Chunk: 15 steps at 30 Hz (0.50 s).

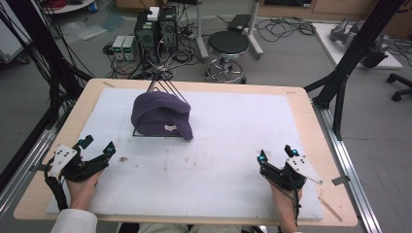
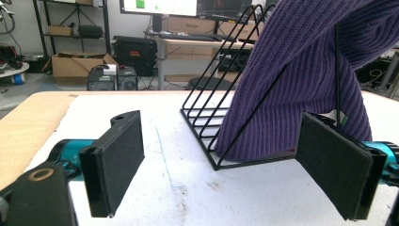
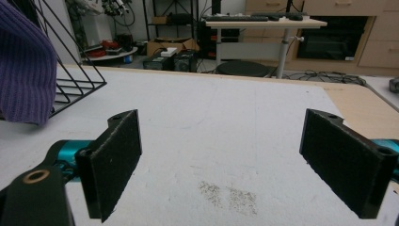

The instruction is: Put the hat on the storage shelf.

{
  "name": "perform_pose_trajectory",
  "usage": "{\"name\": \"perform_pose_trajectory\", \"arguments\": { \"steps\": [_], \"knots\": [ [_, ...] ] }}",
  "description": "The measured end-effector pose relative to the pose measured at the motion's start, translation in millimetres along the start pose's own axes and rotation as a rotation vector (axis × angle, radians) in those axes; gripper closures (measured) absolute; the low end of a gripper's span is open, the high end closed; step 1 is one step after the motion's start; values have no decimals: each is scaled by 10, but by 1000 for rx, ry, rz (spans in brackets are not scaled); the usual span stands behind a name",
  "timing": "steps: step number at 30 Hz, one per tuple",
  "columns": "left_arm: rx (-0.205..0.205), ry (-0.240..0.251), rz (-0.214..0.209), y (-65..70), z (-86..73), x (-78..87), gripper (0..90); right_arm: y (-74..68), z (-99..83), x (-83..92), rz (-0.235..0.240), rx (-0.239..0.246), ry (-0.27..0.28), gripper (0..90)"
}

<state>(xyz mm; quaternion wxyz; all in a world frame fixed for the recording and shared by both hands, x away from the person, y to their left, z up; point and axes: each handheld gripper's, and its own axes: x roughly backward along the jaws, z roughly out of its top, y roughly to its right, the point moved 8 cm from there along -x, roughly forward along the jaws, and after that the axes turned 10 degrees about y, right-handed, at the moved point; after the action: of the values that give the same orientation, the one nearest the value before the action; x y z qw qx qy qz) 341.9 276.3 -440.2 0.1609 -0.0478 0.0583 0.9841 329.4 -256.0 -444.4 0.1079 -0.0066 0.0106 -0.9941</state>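
- Forearms enter the high view at 6 o'clock; the left hand (image 1: 82,187) sits at about 8 o'clock on the table, the right hand (image 1: 284,199) at about 5 o'clock, both low over the white mat (image 1: 233,145).
- Left gripper (image 1: 99,145) points toward 1 o'clock, jaws spread wide with nothing between them; in its own view the pads (image 2: 117,160) frame the rack's near corner.
- Right gripper (image 1: 277,154) points toward 11 o'clock, jaws likewise wide apart and empty over bare mat (image 3: 221,141).
- Purple knit hat (image 1: 160,114) drapes over a black wire rack (image 1: 165,90) at about 11 o'clock from the mat's centre, well apart from both grippers.
- Open mat lies from centre to 3 o'clock; the wooden table (image 1: 316,126) rim shows all round.
- A small pale label (image 1: 170,128) sits on the hat's brim; its writing is too small to read.
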Motion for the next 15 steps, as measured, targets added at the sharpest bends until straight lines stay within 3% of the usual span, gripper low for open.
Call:
{"name": "perform_pose_trajectory", "arguments": {
  "steps": [15],
  "knots": [
    [5,4,-24,49,-1,1,164,-18,-20,17,6,-3,-9,128]
  ]
}}
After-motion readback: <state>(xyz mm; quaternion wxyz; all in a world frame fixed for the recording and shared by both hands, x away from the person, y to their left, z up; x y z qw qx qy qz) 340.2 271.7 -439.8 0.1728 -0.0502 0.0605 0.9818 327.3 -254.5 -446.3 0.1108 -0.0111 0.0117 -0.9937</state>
